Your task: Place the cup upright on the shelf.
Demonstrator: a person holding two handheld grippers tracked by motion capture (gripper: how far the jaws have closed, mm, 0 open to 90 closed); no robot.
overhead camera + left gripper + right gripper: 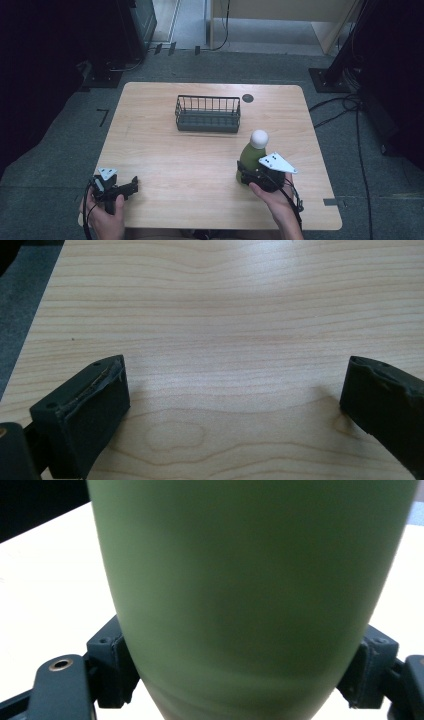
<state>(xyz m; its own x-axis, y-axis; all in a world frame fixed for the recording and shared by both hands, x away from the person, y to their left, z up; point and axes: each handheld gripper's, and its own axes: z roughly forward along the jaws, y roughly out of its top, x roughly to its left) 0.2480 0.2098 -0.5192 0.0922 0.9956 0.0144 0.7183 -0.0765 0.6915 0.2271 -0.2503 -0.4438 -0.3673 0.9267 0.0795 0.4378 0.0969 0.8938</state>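
A green bottle [251, 156] with a rounded white cap [259, 139] stands upright on the wooden table [165, 155], right of the middle. My right gripper [246, 175] is shut on its lower body from the near side. In the right gripper view the bottle [250, 580] sits between the two jaws of the right gripper [240, 680], whose pads [112, 667] touch both its flanks. My left gripper [131, 185] rests near the front left corner of the table. Its jaws stand wide apart over bare wood in the left gripper view [235, 400], open and holding nothing.
A dark wire basket [207, 122] stands toward the far middle of the table, nothing visible inside it. A small dark round disc [247, 98] lies behind its right end. Cables and stand bases lie on the floor around the table.
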